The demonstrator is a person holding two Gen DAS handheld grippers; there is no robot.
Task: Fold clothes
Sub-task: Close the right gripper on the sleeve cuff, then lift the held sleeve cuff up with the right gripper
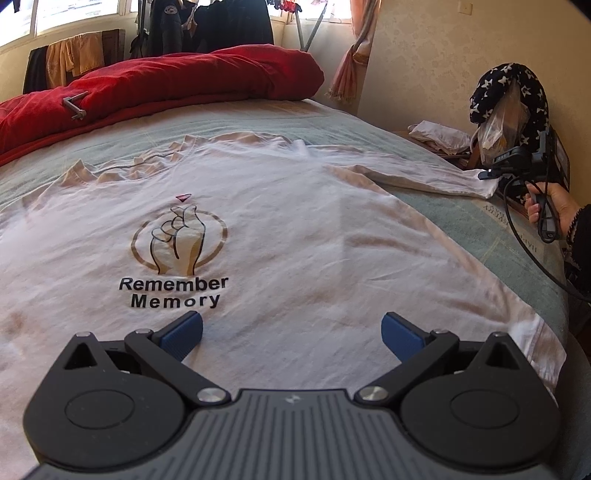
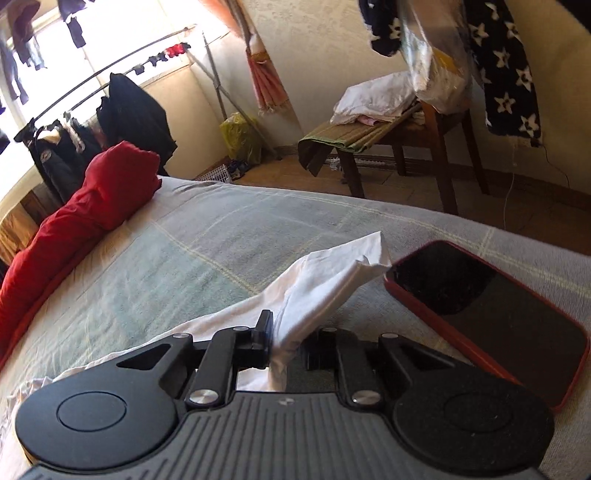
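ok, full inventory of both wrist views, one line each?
T-shirt: 1, white, printed, flat on bed
sleeve: 1, white, pinched in right tongs
bedspread: 1, pale green
duvet: 1, red, far edge of bed
phone: 1, red case, on bed beside sleeve
chair: 1, wooden, by wall
star scarf: 1, navy and white, hanging over chair
left tongs: open above shirt
right tongs: shut on sleeve
hand: 1, gripping right handle

We see strong daylight from blown-out windows (image 1: 74,18) at top left; fisheye bends the edges, and the right view blurs slightly.
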